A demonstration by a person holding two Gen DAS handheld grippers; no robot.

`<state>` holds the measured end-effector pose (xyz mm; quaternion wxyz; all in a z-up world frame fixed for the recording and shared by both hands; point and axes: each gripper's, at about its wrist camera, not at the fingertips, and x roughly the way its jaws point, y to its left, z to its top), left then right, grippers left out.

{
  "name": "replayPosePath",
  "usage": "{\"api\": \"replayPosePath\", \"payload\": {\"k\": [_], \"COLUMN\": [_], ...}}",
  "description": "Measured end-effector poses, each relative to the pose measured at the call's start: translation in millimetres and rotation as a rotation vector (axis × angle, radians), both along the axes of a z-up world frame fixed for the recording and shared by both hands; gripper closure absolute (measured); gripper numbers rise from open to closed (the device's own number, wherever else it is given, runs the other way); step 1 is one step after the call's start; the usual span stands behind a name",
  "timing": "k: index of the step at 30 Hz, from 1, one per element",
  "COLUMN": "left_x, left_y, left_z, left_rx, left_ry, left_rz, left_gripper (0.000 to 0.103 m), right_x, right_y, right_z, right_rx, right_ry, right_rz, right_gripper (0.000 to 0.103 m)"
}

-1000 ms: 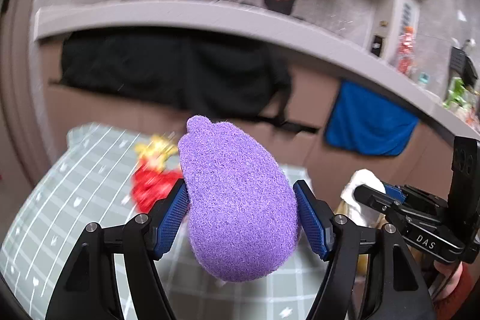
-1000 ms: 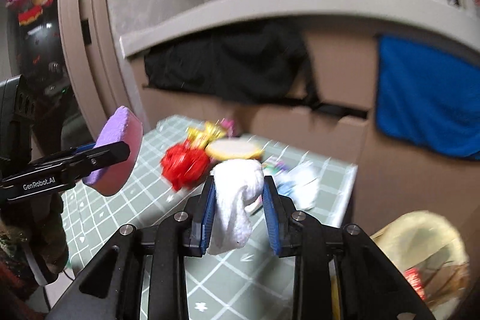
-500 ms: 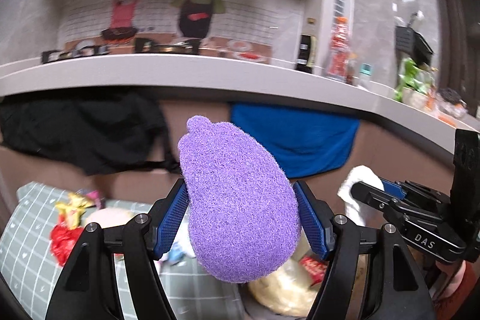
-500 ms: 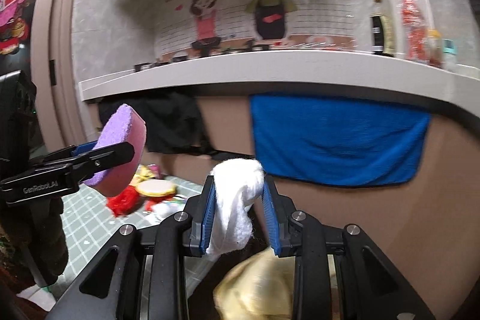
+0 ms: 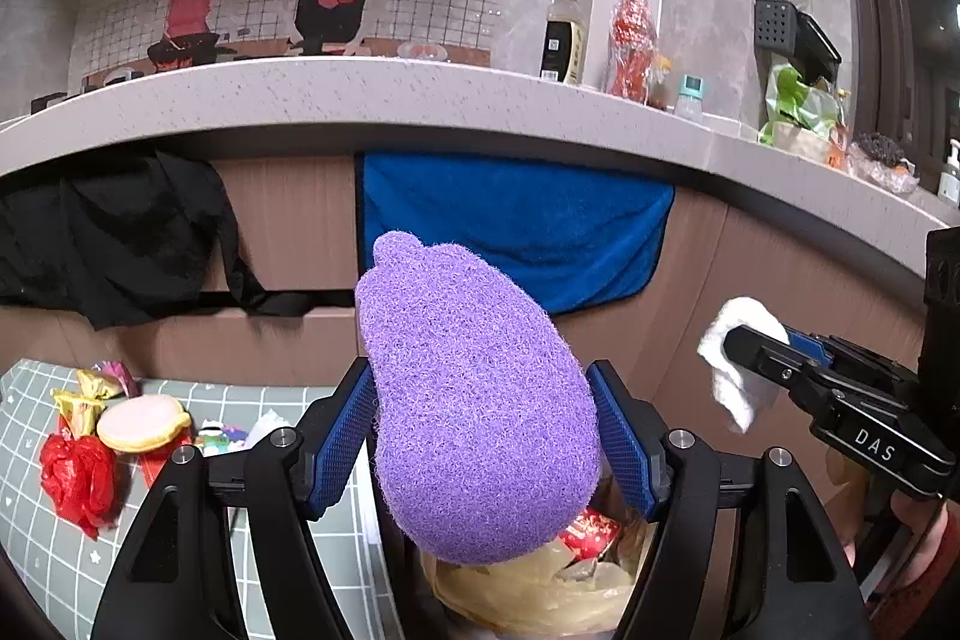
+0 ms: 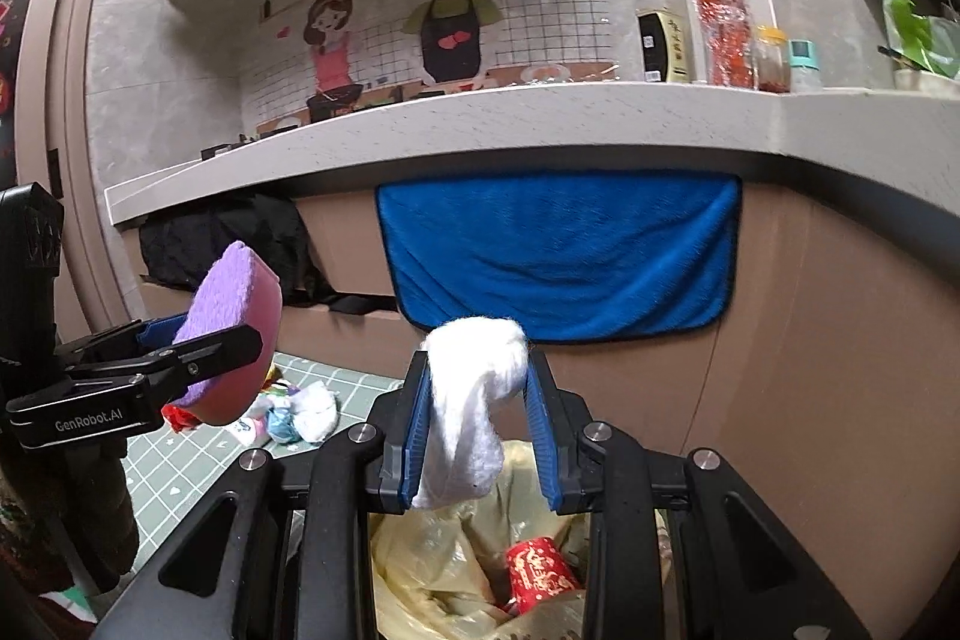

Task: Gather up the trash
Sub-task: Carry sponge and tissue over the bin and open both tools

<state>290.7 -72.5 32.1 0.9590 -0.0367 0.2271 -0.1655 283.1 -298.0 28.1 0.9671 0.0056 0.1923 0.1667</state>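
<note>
Starting at the left, we see the low counter [image 5: 42,538] with its green grid mat, where trash is yet to be collected: a red crumpled wrapper [image 5: 78,478], a gold wrapper [image 5: 81,400] and a round pink-and-cream piece [image 5: 143,421], with small paper scraps [image 6: 300,409] near the mat's edge.

Next comes our left gripper [image 5: 480,436], its blue fingers [image 5: 339,439] clenched on either side of a purple sponge [image 5: 474,400]. The sponge stands with its long axis running up and away from the fingers, the narrow nub on top and the broad end hanging down. Directly below that broad end we see the trash bin's yellow liner bag [image 5: 528,592], with a red packet [image 5: 588,529] already inside.

Further right, our right gripper [image 6: 480,430] grasps a white wad of tissue [image 6: 474,400], which droops between the fingers. In the right wrist view the bag's opening [image 6: 444,550] lies straight beneath it, and a red cup [image 6: 540,571] rests in the bag.

We judge both pieces to be over the bin, the tissue the more centred of the two. The coming move turns on that vertical line: each piece should fall into the bag once released, though the sponge sits nearer the bag's left rim, beside the counter.
</note>
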Motion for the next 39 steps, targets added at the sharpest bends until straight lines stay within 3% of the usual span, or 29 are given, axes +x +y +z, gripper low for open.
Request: {"api": "replayPosePath", "payload": {"k": [31, 39], "left_x": [30, 47], "left_y": [-33, -42], "left_z": [-92, -118], "left_rx": [-0.001, 0.0], "left_ry": [0.159, 0.245], "left_rz": [-0.112, -0.121], "left_gripper": [0.032, 0.032], "right_x": [24, 29], "right_y": [-30, -36], "right_z": [-74, -87], "right_rx": [0.041, 0.042], "right_ry": [0.173, 0.205], "right_rz": [-0.076, -0.082], "right_gripper": [0.075, 0.075]}}
